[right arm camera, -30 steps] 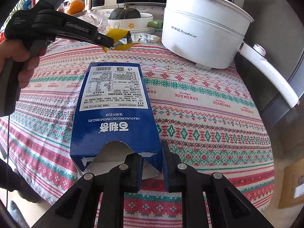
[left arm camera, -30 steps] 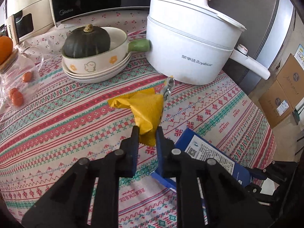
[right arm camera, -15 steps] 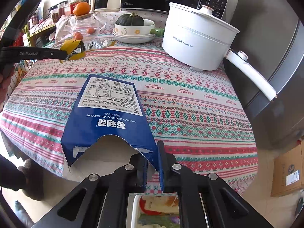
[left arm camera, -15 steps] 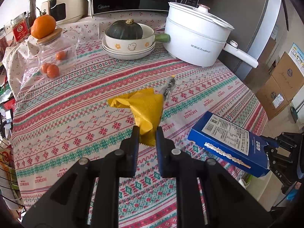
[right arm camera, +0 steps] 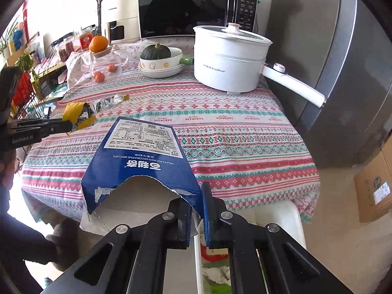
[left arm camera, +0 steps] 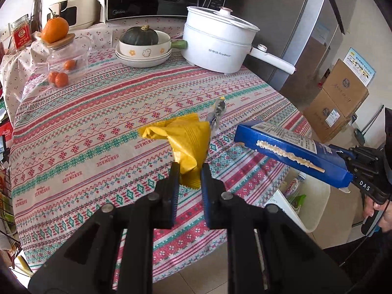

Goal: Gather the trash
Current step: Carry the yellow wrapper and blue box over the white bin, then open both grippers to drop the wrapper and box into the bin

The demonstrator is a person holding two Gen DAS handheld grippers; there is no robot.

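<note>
My left gripper (left arm camera: 189, 171) is shut on a crumpled yellow wrapper (left arm camera: 186, 142) with a silver foil end (left arm camera: 218, 112), held in the air over the table's near edge. It also shows in the right wrist view (right arm camera: 80, 116) at the left. My right gripper (right arm camera: 197, 196) is shut on the torn open end of a blue biscuit box (right arm camera: 144, 156), held off the table's right edge above a white trash bin (right arm camera: 291, 218). The box (left arm camera: 291, 152) and the bin (left arm camera: 311, 203) show at the right of the left wrist view.
On the patterned tablecloth (left arm camera: 98, 122) stand a white electric pot (left arm camera: 218, 46) with a long handle, stacked bowls holding a dark squash (left arm camera: 142, 41), and a glass jar with oranges (left arm camera: 66, 58). A microwave (right arm camera: 196, 12), a fridge (right arm camera: 343, 61) and cardboard boxes (left arm camera: 335, 100) stand around.
Both grippers have pulled back and up from the table with their loads. The blue box has gone from lying over the tablecloth to hanging beyond its edge, above the bin.
</note>
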